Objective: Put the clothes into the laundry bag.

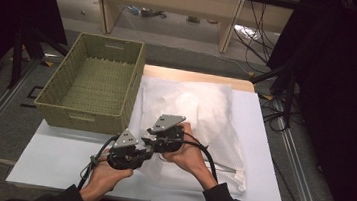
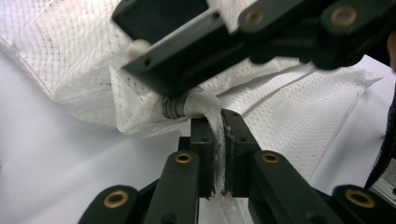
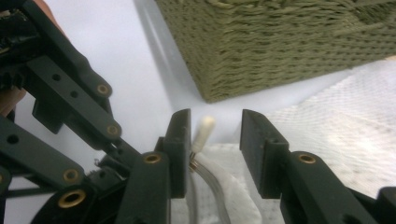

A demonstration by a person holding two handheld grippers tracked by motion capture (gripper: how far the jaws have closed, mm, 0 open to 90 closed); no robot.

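Left claw (image 2: 219, 154) is clamped on the mesh bag's (image 1: 205, 113) corner, low centre of the left gripper view. Right claw (image 3: 215, 149) stands apart, and the white zipper pull (image 3: 204, 133) pokes up between its jaws, hugging the left one. The bag sprawls mid-counter (image 1: 49, 160), basket (image 1: 92, 84) at upper left. The pull sits right there for the pinch.

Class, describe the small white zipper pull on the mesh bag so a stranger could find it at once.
Start at the woven basket on the white table; beside it lies a white mesh bag. At the bag's near corner, between the right claw's open jaws, the zipper pull stands as a smooth, solid peg amid netted fabric.
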